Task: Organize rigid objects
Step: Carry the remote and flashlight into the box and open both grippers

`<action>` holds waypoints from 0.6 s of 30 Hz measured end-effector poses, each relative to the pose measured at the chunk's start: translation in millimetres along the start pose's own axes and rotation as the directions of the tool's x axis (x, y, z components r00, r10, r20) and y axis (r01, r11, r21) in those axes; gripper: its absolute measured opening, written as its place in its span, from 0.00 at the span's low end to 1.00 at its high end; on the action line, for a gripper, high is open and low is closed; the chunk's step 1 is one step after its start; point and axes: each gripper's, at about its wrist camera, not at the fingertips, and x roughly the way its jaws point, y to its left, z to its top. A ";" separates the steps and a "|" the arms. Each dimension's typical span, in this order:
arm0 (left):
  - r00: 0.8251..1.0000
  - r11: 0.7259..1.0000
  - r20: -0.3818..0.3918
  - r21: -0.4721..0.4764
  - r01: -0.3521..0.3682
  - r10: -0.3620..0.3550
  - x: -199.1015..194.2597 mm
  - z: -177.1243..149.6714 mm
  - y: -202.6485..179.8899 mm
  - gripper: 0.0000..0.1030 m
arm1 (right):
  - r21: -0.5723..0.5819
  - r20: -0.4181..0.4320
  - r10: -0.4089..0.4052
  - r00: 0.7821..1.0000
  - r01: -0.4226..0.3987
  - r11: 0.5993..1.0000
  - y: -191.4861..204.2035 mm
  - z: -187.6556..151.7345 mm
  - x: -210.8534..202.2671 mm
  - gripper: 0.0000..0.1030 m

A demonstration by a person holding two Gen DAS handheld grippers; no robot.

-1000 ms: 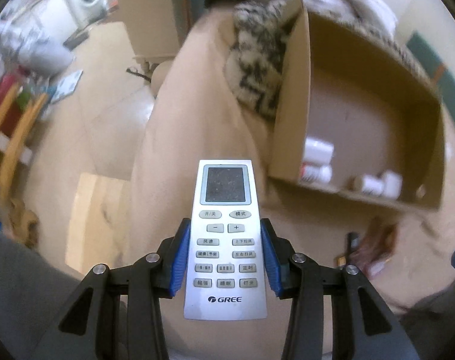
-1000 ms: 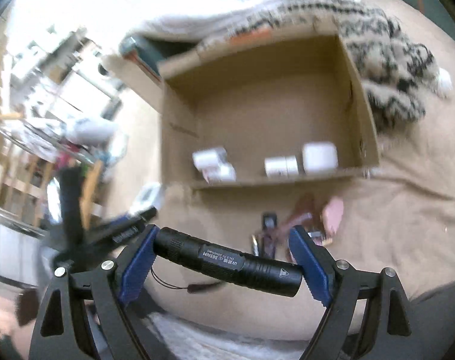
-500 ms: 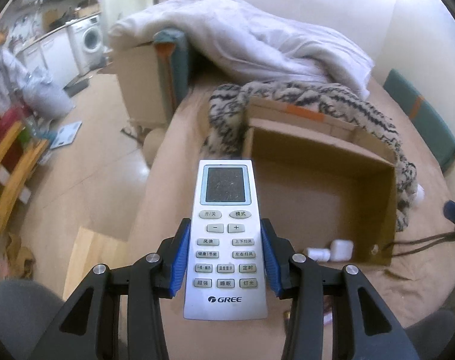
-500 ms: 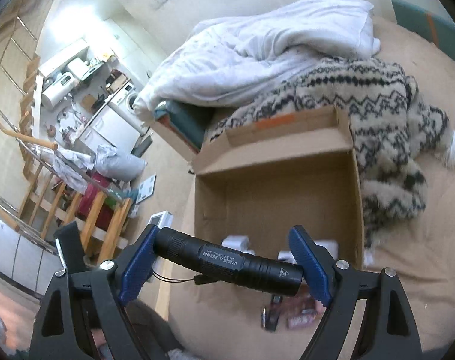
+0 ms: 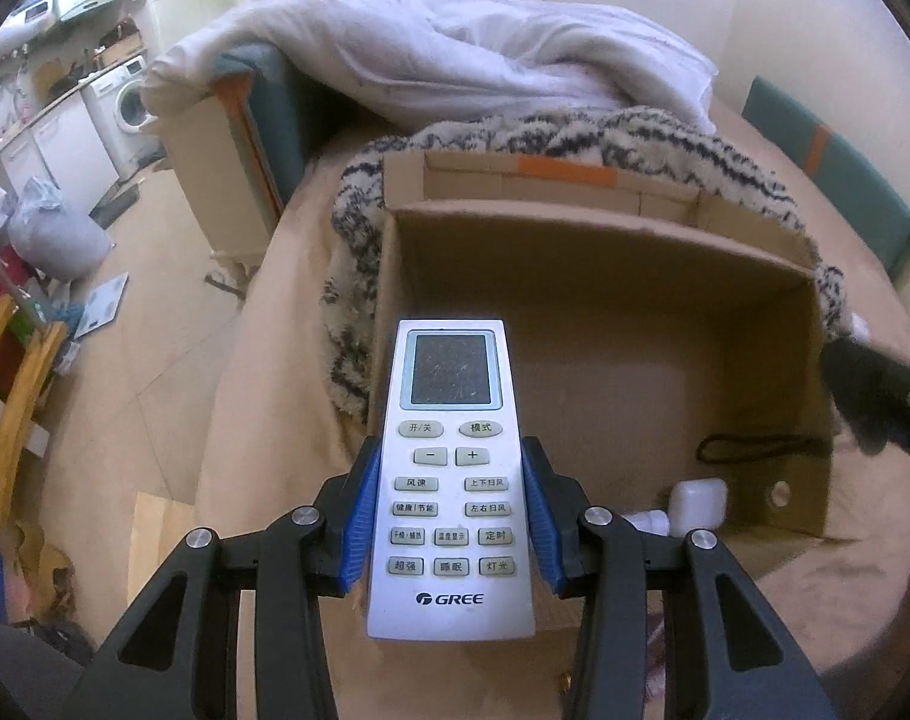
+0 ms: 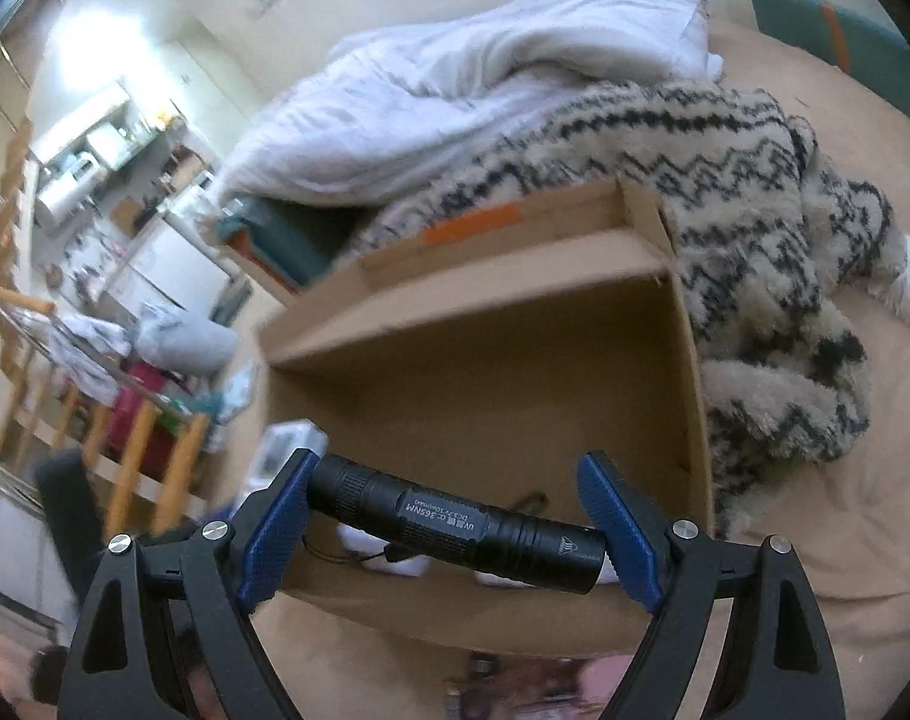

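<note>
Left gripper [image 5: 449,516]: clenched on the white remote control [image 5: 450,474], blue pads pressed to its two long sides, screen end pointing to 12 o'clock.
Right gripper [image 6: 449,531]: grasping the black flashlight [image 6: 455,525] end to end, crosswise between the blue pads, its lens end low toward 4 o'clock.
Cardboard box [image 5: 605,252]: open-topped, lying on the tan bed cover [image 5: 257,360]; the remote hangs over its near left corner, the flashlight over its near wall.
Left view only: a small white case [image 5: 698,504] on the box floor at 4 o'clock, a black cord loop [image 5: 755,449] draped above it, and the flashlight's blurred dark tip entering at 3 o'clock.
Right view only: the remote's screen end, blurred, at 9 o'clock beside the box; the patterned fleece blanket [image 6: 773,210] spreading to 2 o'clock.
Both views: white duvet [image 5: 485,54] heaped at 12 o'clock behind the box.
</note>
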 end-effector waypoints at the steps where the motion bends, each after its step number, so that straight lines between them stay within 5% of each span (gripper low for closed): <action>1: 1.000 1.000 0.000 0.005 -0.004 0.004 4.4 -0.4 -1.8 0.39 | 0.003 -0.010 -0.011 1.000 0.011 1.000 -4.3 -2.8 4.4 0.90; 5: 1.000 0.999 -0.017 0.040 -0.018 0.019 18.9 -3.8 -11.3 0.39 | 0.002 -0.042 -0.076 0.996 0.077 0.997 -13.4 -9.7 14.8 0.89; 18: 0.995 0.996 -0.086 0.080 -0.044 0.051 54.3 -5.9 -31.0 0.39 | 0.026 -0.162 -0.108 0.981 0.114 0.993 -19.9 -16.6 43.2 0.89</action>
